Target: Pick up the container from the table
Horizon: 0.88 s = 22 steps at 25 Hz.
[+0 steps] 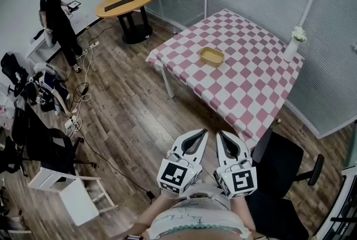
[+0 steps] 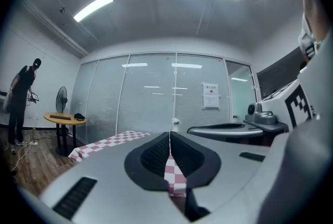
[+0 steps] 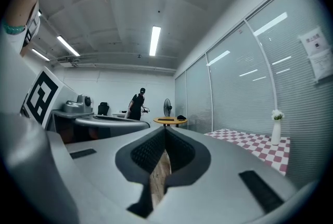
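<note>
Left hand-held gripper [image 1: 204,133] and right hand-held gripper [image 1: 220,134] are closed, empty. The container [image 1: 212,56] sits well ahead on the bench [image 1: 251,88]; likely approach first, then open.

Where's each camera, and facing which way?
Head view: on the person's head, steeply down over the checkered table, container, left gripper and right gripper.
Left gripper view: on the left gripper, along shut jaws toward that table.
Right gripper view: on the right gripper, along shut jaws toward the round table.
Shared: all three show the standing person.
</note>
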Available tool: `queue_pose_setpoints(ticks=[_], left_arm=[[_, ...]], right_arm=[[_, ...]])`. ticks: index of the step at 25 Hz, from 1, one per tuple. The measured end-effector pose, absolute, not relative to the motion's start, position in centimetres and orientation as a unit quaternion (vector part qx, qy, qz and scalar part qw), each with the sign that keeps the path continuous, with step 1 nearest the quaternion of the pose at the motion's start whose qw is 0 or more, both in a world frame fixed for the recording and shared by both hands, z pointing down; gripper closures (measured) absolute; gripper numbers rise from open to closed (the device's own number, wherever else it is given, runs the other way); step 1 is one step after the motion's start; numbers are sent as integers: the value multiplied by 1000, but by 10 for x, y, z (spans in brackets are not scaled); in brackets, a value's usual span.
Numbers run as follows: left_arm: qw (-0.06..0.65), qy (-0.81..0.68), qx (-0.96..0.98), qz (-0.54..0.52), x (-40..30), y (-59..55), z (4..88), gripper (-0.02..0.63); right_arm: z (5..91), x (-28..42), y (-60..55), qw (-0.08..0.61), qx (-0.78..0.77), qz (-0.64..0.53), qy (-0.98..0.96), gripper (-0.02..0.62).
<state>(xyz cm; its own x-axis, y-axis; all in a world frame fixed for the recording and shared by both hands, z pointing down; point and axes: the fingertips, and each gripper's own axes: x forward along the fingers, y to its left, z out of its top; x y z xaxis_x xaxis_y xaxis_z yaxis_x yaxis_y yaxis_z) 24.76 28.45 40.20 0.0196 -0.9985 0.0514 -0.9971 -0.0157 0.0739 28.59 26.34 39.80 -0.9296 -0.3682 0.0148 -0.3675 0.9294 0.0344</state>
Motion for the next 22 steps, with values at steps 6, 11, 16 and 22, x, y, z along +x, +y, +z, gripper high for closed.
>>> queue_pose_setpoints(ticks=[6,11,16,22], left_arm=[[43,-685,727,-13,222,258,401,589],[42,-671,740,-12,195,232,399,589],[45,-660,750,-10,169,214,402,589],[55,-654,754,-17,134,207,404,589]], right_arm=[[398,261,238,7,205,-3,-979,601],[394,234,214,7,222,-11,-975,601],[396,207,196,9,233,-11,-972,601],[398,173,188,16,240,-9,-971,601]])
